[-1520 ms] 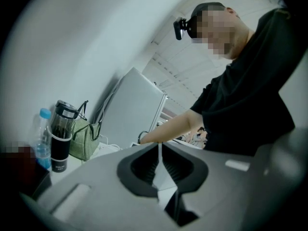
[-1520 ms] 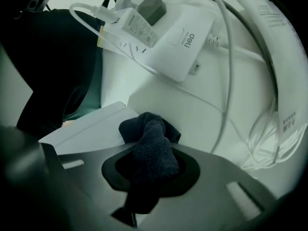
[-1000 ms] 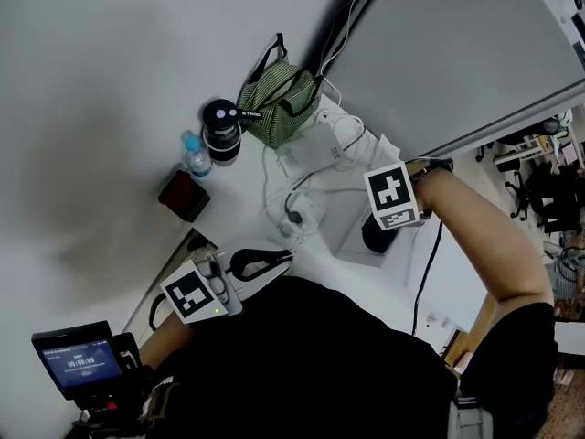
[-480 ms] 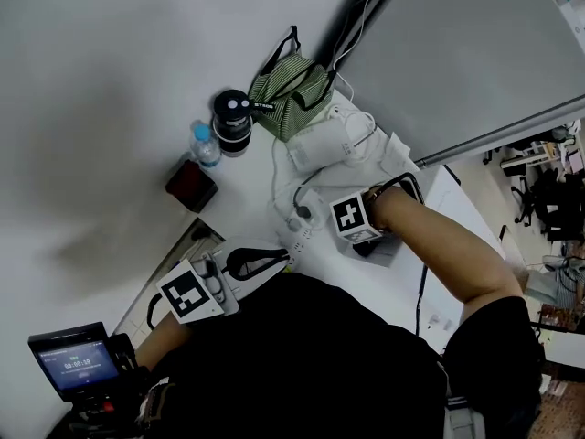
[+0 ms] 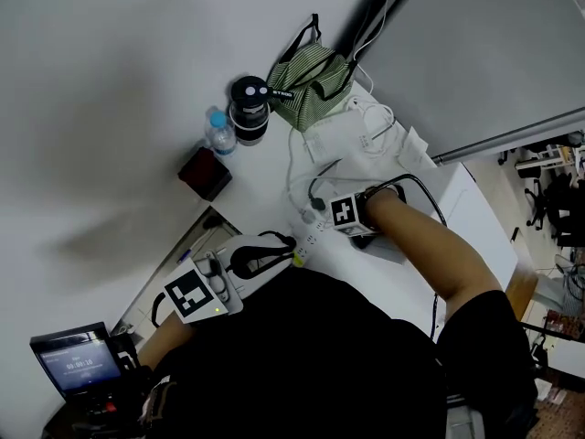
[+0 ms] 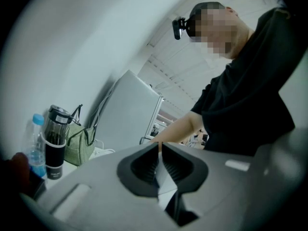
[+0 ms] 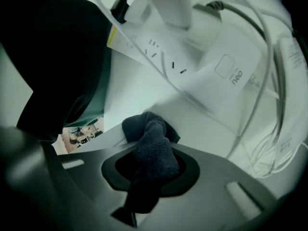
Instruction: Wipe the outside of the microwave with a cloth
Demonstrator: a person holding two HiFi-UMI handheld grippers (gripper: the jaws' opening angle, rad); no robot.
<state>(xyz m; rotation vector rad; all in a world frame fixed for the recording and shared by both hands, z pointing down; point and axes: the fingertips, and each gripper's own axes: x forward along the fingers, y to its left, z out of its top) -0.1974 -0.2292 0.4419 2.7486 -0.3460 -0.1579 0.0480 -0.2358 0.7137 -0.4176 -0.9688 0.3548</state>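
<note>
A soft, dark, terry-textured cloth is clamped in the jaws of the right gripper, bunched into a thick wad that spills forward past the fingertips. It hangs just above a white tabletop littered with a white power strip, a white adapter block and loops of white cable.

The left gripper is held back near the person's body, its jaws pressed together on nothing.

The cloth looks light, limp and easily squashed. A pinch across the middle of the wad, as here, should leave a padded front to press flat against a panel, though a loose tail may drag over the cables.

Only the right gripper view shows the cloth and the grip on it; from the head view that hold is buried under the marker cube and the forearm. The left gripper view alone shows, from the side, a clear blue-capped bottle, a black-lidded tumbler and a green striped bag.

The microwave cannot be picked out with certainty; the white raised slab by the right arm may be it.
</note>
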